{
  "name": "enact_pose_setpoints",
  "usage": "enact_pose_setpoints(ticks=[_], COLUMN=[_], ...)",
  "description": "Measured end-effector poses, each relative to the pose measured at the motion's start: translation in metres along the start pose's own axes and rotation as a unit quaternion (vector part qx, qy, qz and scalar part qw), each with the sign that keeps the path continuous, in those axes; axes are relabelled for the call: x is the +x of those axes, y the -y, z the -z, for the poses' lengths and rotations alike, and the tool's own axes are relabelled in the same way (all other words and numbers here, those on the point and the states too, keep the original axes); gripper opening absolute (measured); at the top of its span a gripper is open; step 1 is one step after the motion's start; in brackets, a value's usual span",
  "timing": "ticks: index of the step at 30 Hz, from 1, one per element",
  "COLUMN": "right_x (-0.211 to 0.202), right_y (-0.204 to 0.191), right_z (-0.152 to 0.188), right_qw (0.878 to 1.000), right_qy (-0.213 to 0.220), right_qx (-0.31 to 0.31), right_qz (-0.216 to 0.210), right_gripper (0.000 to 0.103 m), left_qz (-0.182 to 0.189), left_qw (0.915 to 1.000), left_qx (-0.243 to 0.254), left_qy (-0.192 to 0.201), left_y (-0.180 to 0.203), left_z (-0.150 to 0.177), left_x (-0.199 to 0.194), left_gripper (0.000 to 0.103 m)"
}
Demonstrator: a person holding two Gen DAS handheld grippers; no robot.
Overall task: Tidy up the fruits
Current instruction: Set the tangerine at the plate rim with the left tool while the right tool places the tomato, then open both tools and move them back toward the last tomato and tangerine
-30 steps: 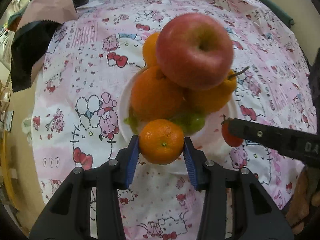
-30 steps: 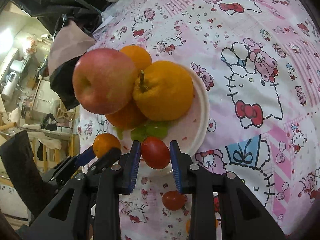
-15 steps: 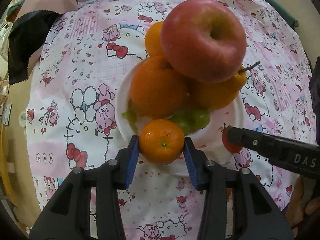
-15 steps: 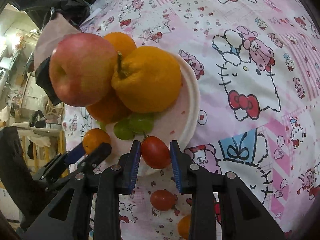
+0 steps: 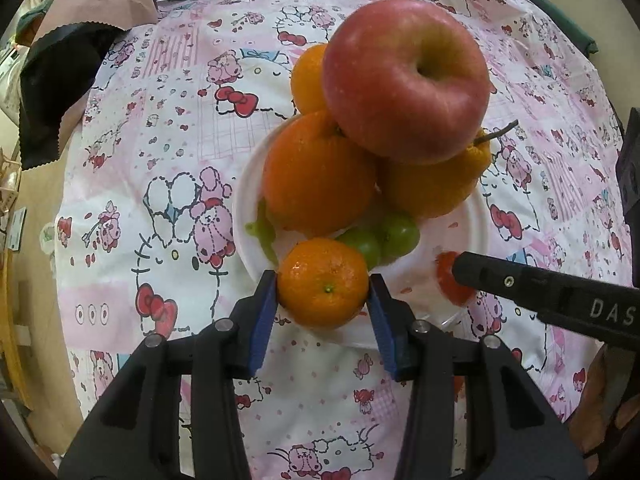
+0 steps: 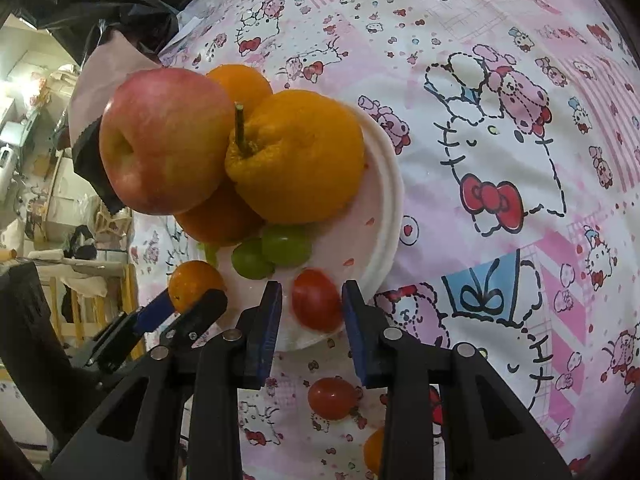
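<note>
My right tongs (image 6: 311, 307) have just eased apart: gaps show on both sides of the cherry tomato (image 6: 316, 300), which now sits on the plate (image 6: 386, 216) edge. That one looks delivered. My left tongs (image 5: 323, 305) grip the mandarin (image 5: 323, 282) over the plate's near rim, as before; I judge it should be released next.

Right claw (image 6: 311, 304) pads parted slightly off cherry tomato (image 6: 316, 300).
</note>
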State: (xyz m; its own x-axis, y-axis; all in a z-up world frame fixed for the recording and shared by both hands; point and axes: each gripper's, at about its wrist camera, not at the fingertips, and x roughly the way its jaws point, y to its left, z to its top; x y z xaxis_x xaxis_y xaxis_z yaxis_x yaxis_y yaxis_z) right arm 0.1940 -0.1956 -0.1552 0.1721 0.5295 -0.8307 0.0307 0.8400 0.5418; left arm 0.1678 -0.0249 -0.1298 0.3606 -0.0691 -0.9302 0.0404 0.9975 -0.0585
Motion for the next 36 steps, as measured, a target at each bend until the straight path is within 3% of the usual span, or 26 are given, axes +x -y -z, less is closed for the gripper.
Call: enact_pose_setpoints(ticks=[4, 6, 7, 8, 9, 11, 20, 31, 36], right_x=[-0.009, -0.012, -0.015, -0.016, -0.019, -0.023, -0.058, -0.098, -0.11], right_y=[-0.002, -0.004, -0.004, -0.005, -0.005, -0.003, 0.006, 0.006, 0.008], right_z=[-0.001, -0.002, -0.002, -0.001, -0.002, -0.002, 0.001, 0.022, 0.037], right_qw=[1.0, 1.0, 1.0, 1.0, 1.0, 0.999, 0.998, 0.995, 0.994], right_qy=[0.009, 0.011, 0.016, 0.021, 0.026, 0.031, 0.065, 0.093, 0.096], right_qx=[-0.007, -0.008, -0.009, -0.01, -0.01, -0.009, 0.02, 0.026, 0.022], right_qz=[-0.002, -0.007, -0.007, -0.005, -0.003, 0.002, -0.009, -0.034, -0.035], right_gripper=[0.035, 0.04, 0.055, 0.064, 0.067, 0.071, 0.074, 0.074, 0.074], left_qz=[0.003, 0.003, 0.007, 0.01, 0.009, 0.003, 0.012, 0.008, 0.021], left_qw=[1.0, 1.0, 1.0, 0.9999, 0.9999, 0.9995, 0.9984, 0.9912, 0.9897], left_qx=[-0.001, -0.001, -0.002, -0.004, -0.005, -0.005, -0.011, -0.058, -0.088], left_qy=[0.006, 0.002, 0.001, 0.006, 0.014, 0.031, 0.054, 0.119, 0.112], left_y=[0.0, 0.0, 0.0, -0.001, -0.001, 0.0, -0.001, -0.021, -0.029], left_z=[-0.001, -0.001, -0.001, -0.001, -0.002, -0.003, -0.002, 0.016, 0.03], left_x=[-0.004, -0.003, -0.003, -0.006, -0.009, -0.016, -0.037, -0.094, -0.1], left_gripper=[0.041, 0.044, 0.048, 0.063, 0.076, 0.084, 0.084, 0.084, 0.084])
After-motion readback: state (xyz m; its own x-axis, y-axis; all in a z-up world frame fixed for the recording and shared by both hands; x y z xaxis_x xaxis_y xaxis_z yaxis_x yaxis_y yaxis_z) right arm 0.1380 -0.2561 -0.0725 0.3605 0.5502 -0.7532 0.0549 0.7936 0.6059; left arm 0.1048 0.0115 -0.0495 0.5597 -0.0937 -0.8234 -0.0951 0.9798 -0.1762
